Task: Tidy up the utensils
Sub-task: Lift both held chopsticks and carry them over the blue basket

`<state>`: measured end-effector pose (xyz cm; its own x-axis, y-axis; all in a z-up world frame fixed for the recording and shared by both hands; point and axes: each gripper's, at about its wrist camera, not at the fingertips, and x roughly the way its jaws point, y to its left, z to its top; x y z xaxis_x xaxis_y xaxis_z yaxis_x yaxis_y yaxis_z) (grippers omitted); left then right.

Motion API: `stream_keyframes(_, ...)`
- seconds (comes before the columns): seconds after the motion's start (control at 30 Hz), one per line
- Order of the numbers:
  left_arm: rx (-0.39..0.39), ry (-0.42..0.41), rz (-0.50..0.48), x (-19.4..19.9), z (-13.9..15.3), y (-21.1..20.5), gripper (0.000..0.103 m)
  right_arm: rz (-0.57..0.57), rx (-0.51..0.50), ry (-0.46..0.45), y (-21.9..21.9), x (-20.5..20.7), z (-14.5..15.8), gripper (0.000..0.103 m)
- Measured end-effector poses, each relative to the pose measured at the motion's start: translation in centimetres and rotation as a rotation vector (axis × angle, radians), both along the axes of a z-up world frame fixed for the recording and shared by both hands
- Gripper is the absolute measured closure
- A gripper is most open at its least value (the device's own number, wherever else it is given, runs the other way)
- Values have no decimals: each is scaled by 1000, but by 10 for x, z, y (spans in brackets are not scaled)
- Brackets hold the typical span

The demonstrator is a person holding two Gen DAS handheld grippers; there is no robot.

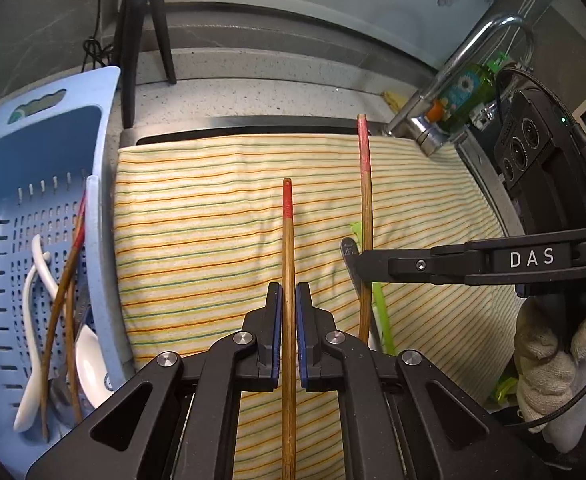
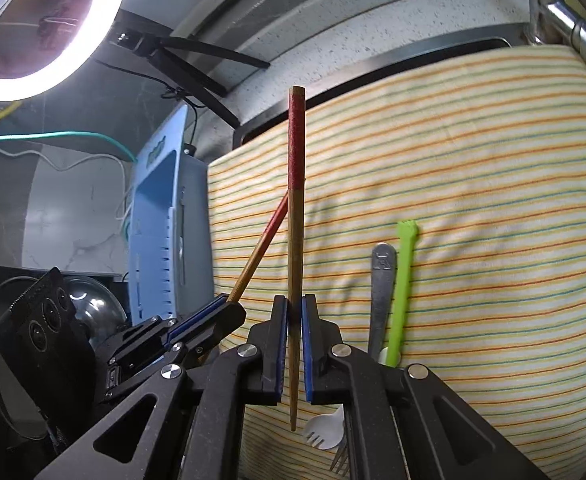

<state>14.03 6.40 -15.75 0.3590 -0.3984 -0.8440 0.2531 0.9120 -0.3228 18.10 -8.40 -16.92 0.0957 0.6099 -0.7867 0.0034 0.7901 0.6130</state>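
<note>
In the left wrist view, the left tool is clamped on a thin wooden chopstick with a red-painted end, its blue pads pressed to the round shaft above the striped cloth. The cloth is soft, creased and lined in orange and green. Left of the cloth stands a pale blue plastic basket with slotted walls; it holds white spoons and more red-ended chopsticks. Right of the cloth, the right tool grips a second chopstick, with a gloved hand behind it. A chrome tap curves over the cloth's far right corner.

In the right wrist view, the right tool is closed on that second chopstick, which stands upright over the cloth. Only here do the cloth's remaining pieces show clearly: a metal handle, a bright green plastic handle and a white plastic fork. The left tool and its chopstick lean in left of the cloth's middle, near the basket.
</note>
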Motion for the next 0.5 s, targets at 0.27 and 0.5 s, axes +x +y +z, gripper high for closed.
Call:
stream_keyframes(0.27,-28,-59,47,-7,25,22,98,10,41,-25,2,1,20,97)
stream_keyframes(0.5,-16,-116,134,-11,48,64,98,62,81,-66,30,7,45,97)
